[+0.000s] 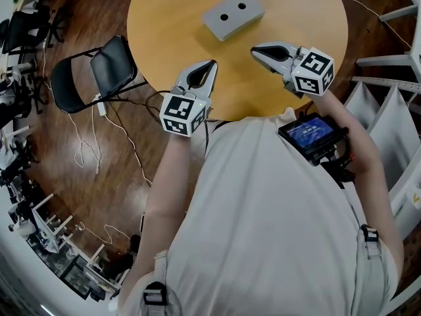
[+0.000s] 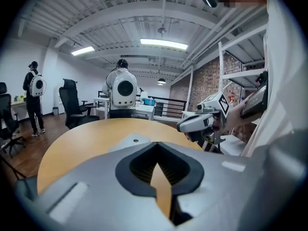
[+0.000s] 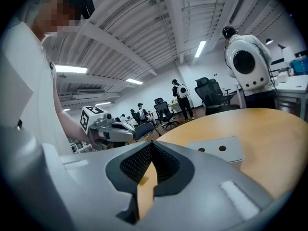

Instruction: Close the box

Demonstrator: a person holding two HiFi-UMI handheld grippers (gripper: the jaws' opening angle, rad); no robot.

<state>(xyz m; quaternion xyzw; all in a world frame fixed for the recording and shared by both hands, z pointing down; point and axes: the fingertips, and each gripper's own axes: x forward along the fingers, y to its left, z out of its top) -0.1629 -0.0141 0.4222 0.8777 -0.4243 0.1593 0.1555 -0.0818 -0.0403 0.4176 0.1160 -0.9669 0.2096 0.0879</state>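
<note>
The box (image 1: 233, 14) sits on the table (image 1: 164, 18) at twelve o'clock from me, past the middle. Its top with the two holes lies flat, so I judge it closed or close to it. My left gripper (image 1: 211, 64) hangs at the box's seven o'clock and my right gripper (image 1: 254, 51) at its five o'clock, both well apart from it over the near rim. Each has its jaws brought together at the tips with nothing between them; only tabletop shows through the slot behind.

What's left, I think, is checking the seat. I look along every edge from the right gripper view, where the box (image 3: 219, 150) shows side-on. If a corner stands proud, I press straight down on it with closed tips, steadying the opposite side with the other gripper so the box doesn't skid toward twelve o'clock
</note>
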